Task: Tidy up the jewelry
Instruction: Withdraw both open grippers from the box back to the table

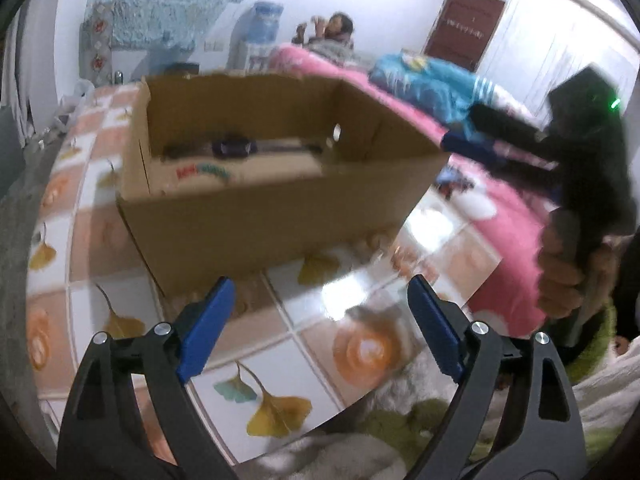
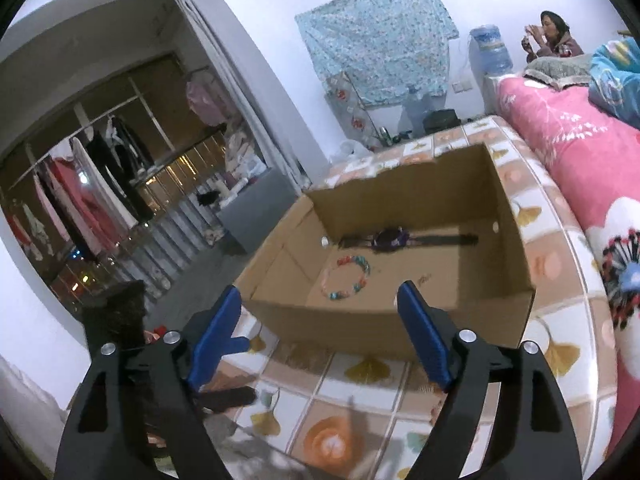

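two blue-padded grippers, left point(image 1: 320, 312) and right point(image 2: 320, 320), gape wide, empty. ahead, inside the open brown cardboard box point(image 2: 384, 320), lie a multicoloured bead bracelet point(image 2: 346, 277) and, seemingly, a dark purple wristwatch point(image 2: 390, 239).

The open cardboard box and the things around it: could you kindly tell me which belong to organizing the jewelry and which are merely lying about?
Part of the job:
- open brown cardboard box
- multicoloured beaded bracelet on the box floor
- dark purple-faced wristwatch by the box's far wall

Just lying about:
- pink flowered quilt
- blue water-cooler bottle
- clothes on the rail
- tile-patterned cloth beneath the box
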`<state>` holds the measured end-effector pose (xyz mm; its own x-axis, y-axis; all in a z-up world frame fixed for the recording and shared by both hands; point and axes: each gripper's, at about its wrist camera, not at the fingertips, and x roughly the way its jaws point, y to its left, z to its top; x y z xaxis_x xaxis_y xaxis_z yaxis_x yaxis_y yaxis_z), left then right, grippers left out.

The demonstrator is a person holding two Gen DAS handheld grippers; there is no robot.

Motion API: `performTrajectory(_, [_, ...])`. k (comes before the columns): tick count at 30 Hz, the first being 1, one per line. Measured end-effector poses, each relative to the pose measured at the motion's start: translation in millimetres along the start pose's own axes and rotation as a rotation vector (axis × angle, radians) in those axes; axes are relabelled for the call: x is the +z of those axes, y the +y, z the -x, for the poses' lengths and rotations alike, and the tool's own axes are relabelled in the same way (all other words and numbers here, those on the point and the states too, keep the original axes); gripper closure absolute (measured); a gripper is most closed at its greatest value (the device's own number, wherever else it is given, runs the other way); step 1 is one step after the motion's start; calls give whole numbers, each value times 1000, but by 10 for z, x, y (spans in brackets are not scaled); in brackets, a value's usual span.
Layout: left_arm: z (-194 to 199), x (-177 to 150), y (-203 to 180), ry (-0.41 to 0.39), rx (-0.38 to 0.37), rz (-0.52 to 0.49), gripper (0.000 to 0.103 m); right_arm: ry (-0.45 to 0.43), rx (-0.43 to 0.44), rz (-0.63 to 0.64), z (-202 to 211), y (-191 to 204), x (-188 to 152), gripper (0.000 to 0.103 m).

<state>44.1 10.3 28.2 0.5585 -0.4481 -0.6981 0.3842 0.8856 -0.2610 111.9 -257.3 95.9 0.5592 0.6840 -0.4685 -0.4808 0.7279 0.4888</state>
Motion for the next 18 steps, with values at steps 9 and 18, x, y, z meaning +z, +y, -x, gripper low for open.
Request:
performTrajectory(9, [-402,-171,226,67,143,28,18,110,-26,-40,-155,2,-434,19])
performTrajectory(18, [-580,-229,263,106,225,-7,18,156,-42,-85,-261,-78,-661,19])
